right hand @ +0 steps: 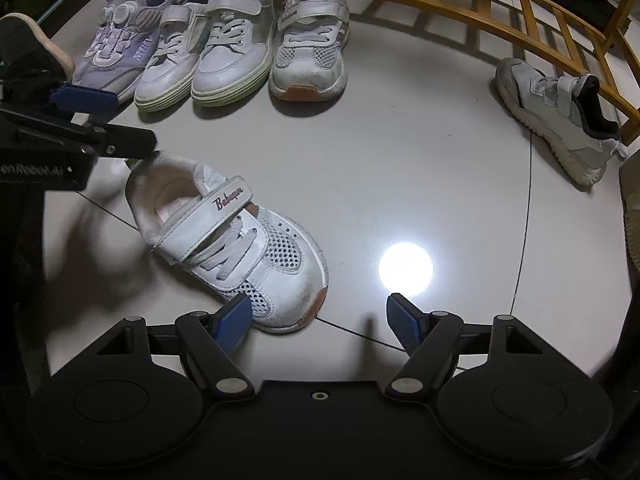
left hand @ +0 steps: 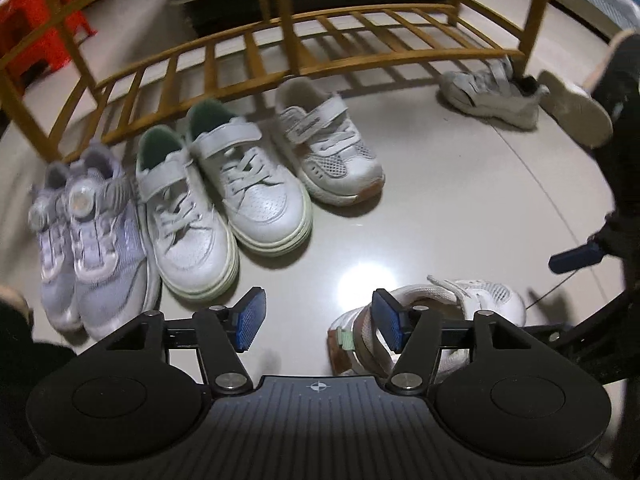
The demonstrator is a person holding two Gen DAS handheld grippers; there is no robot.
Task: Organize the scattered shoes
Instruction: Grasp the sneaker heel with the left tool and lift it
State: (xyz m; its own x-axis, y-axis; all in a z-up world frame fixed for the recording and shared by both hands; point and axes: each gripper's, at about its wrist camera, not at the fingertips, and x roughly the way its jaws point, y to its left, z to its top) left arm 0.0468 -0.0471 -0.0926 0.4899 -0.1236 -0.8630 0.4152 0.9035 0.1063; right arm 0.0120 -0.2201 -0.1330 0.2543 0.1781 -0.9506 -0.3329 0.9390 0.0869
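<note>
Jaws of your left gripper (left hand: 318, 318) stand apart with bare floor (left hand: 440, 200) between the blue pads, nothing gripped. A white mesh shoe (left hand: 472, 300) lies just past the right-hand pad, at about 4 o'clock in that view, its heel half hidden behind the finger; whether the pad touches it you cannot tell.

Your right gripper (right hand: 320, 322) is wide open too, and it holds nothing. That same mesh shoe (right hand: 240, 240) sits at 10 o'clock from its jaws, toe pointing toward the left pad and slightly overlapped by it. Your left gripper (right hand: 80, 120) shows at 9 o'clock in this view, above the shoe's heel.

Farther out, at 12 o'clock, a row stands in front of the wooden rack (right hand: 480, 4): a lilac pair (right hand: 120, 44), a white laced pair (right hand: 208, 48), and the mesh shoe's mate (right hand: 308, 40), all toes toward you and side by side.

A grey-white sneaker (right hand: 560, 120) lies alone at 2 o'clock, well apart from the row, near the rack's leg. A lamp glare (right hand: 406, 268) marks the floor just beyond your right jaws.
</note>
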